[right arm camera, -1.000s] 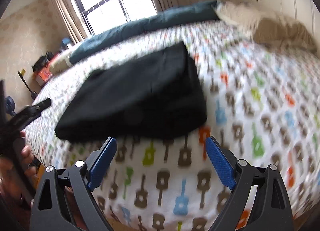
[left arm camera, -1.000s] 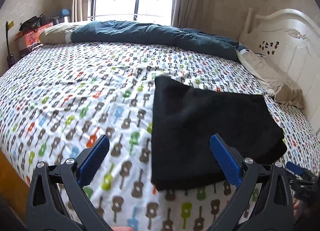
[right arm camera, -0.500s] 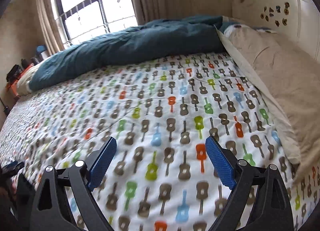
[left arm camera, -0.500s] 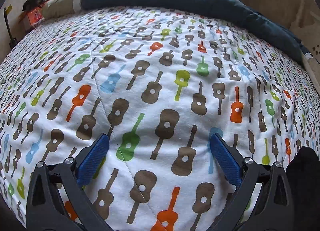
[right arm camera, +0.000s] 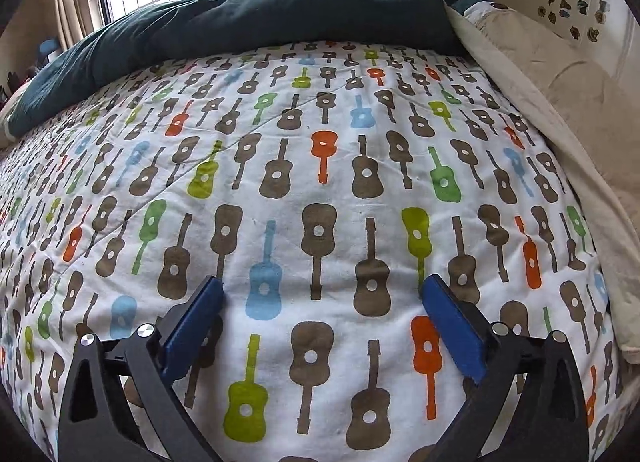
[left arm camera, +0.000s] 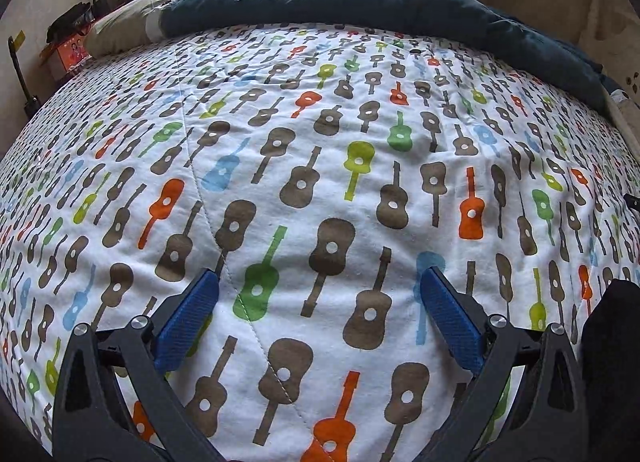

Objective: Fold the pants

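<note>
Two grippers point down at the bed, nothing between either pair of fingers. The left gripper is spread wide, the right gripper opening further. The black pants sit at the left view's right edge, apparently set aside.

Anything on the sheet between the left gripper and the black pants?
Nothing visible. The left gripper is open over bare guitar-print sheet; the black pants show at the view's lower right edge, only sheet between.
</note>
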Motion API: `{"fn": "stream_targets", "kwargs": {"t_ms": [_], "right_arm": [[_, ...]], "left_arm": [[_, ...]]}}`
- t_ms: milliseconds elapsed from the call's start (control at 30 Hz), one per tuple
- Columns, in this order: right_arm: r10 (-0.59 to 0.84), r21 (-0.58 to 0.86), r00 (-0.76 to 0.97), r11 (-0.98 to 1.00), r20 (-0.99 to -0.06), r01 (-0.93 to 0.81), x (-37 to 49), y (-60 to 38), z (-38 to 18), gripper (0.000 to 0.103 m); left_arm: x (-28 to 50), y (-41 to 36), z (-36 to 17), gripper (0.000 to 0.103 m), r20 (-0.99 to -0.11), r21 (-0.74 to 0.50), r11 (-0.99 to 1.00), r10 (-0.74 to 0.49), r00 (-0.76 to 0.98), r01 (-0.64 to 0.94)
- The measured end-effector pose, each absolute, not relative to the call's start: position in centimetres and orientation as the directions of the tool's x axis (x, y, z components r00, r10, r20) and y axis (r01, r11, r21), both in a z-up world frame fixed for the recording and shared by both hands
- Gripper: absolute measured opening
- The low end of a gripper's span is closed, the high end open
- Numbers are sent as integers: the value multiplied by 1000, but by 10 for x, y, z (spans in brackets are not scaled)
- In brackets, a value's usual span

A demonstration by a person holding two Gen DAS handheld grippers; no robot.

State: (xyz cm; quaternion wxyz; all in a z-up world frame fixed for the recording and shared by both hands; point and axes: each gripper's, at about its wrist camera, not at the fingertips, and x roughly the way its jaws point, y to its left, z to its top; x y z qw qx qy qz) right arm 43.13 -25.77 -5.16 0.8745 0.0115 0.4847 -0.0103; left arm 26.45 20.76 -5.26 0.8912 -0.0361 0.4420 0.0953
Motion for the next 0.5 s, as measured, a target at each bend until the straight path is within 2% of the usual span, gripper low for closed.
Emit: {"fn": "stream_targets", "kwargs": {"t_ms": [500], "right_arm": [[-15, -1, 530, 1000, -848, 27, 433, -255, -52, 99]], "left_arm": [[265, 208, -53, 101, -795, 20, 979, 138, 591, -202]]}}
